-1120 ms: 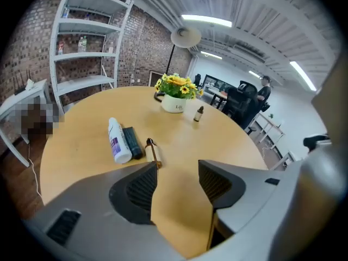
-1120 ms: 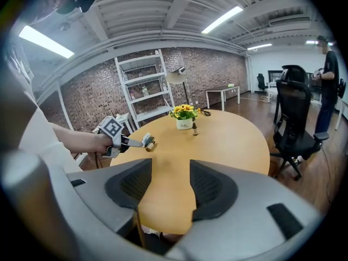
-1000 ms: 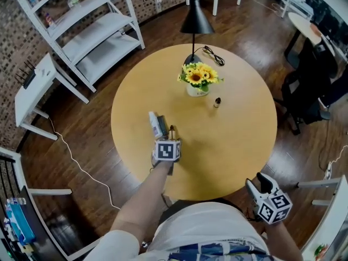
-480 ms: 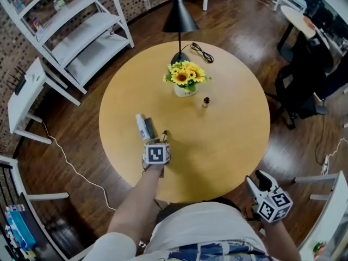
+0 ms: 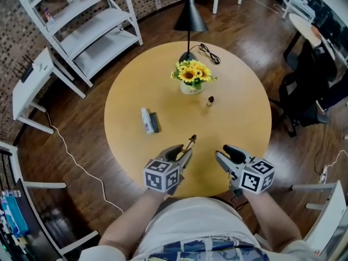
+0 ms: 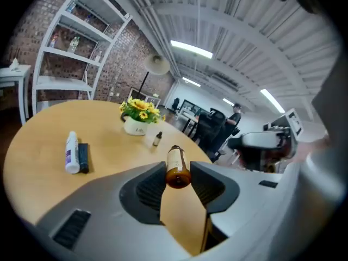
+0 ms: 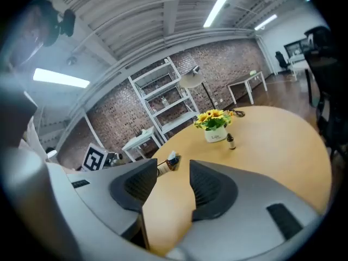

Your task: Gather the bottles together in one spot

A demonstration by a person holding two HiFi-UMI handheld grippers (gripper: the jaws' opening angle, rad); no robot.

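My left gripper (image 5: 183, 152) is shut on a small amber bottle (image 5: 190, 143), held tilted above the near part of the round wooden table (image 5: 239, 118). In the left gripper view the amber bottle (image 6: 177, 167) sits squeezed between both pads, base toward the camera. A white bottle (image 5: 145, 120) lies on its side at mid-left beside a dark flat object (image 5: 154, 122). A tiny dropper bottle (image 5: 210, 100) stands next to the flower pot (image 5: 191, 88). My right gripper (image 5: 227, 156) hovers to the right of the left one; its jaws are closing with nothing between them (image 7: 174, 185).
Sunflowers (image 5: 193, 73) and a black lamp (image 5: 190, 18) with its cable stand at the table's far side. A white shelf unit (image 5: 87, 26) and small white table (image 5: 32, 86) are at the left. A dark office chair (image 5: 310, 91) is at the right.
The left gripper closed on the amber bottle, lifted it and drew it back toward the table's near edge. The right gripper came up from below the table edge to beside it.
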